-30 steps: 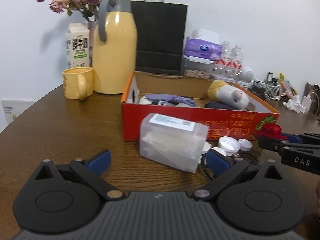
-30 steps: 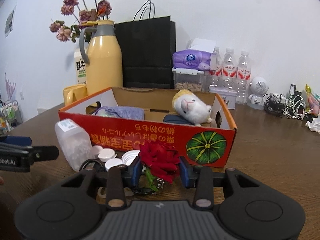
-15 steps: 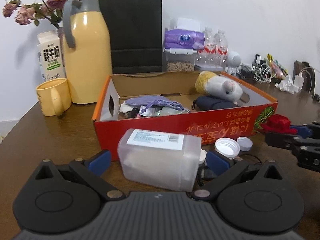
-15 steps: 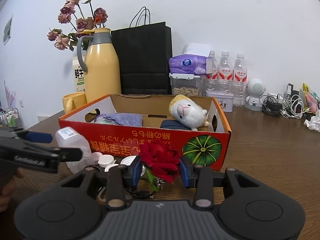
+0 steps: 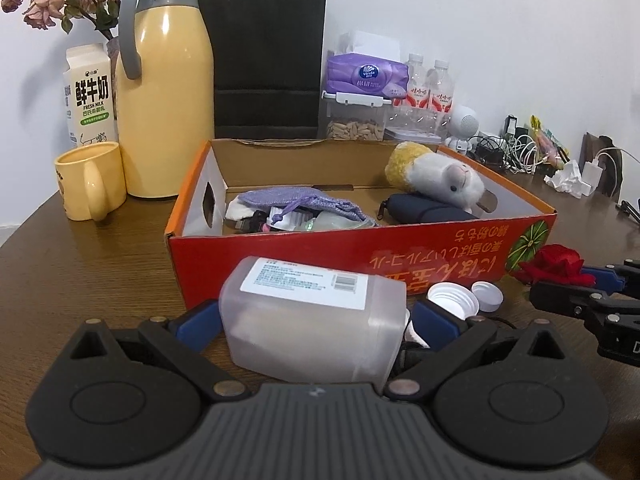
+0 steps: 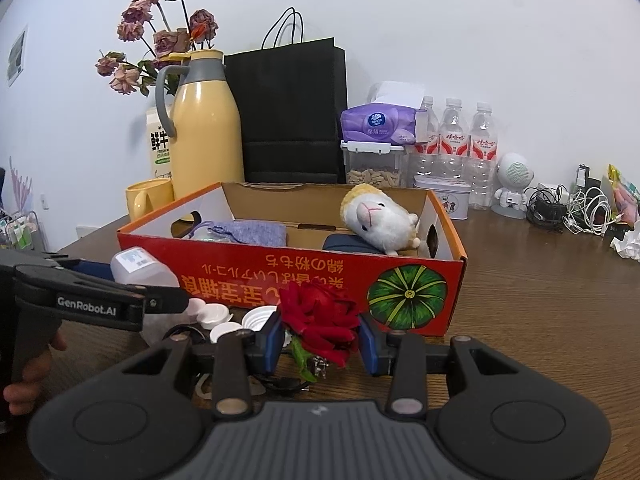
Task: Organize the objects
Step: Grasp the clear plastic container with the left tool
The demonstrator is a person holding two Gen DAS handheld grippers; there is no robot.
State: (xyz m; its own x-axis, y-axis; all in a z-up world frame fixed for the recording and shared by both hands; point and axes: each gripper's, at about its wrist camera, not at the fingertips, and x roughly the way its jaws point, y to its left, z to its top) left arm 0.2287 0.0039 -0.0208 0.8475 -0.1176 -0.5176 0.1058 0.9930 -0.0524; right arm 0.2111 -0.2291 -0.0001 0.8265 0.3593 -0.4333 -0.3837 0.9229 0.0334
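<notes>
A translucent plastic jar (image 5: pixel 312 320) with a white label lies on its side in front of the red cardboard box (image 5: pixel 400 252). My left gripper (image 5: pixel 316 320) is open, one finger on each side of the jar. My right gripper (image 6: pixel 320 336) is shut on a red artificial rose (image 6: pixel 320 320), held just above the table in front of the box (image 6: pixel 400 284). The box holds a plush sheep (image 6: pixel 380 220), a purple pouch (image 5: pixel 300 202) and a dark case (image 5: pixel 420 208). The jar also shows in the right wrist view (image 6: pixel 140 268).
White bottle caps (image 5: pixel 452 300) and a black cable lie by the box front. Behind stand a yellow thermos (image 5: pixel 164 92), yellow mug (image 5: pixel 90 180), milk carton (image 5: pixel 88 96), black paper bag (image 5: pixel 264 56), tissue pack, water bottles (image 6: pixel 456 148) and tangled chargers (image 6: pixel 568 208).
My left gripper has moved forward, so the jar now lies between its open fingers. My right gripper has risen a little with the rose.
</notes>
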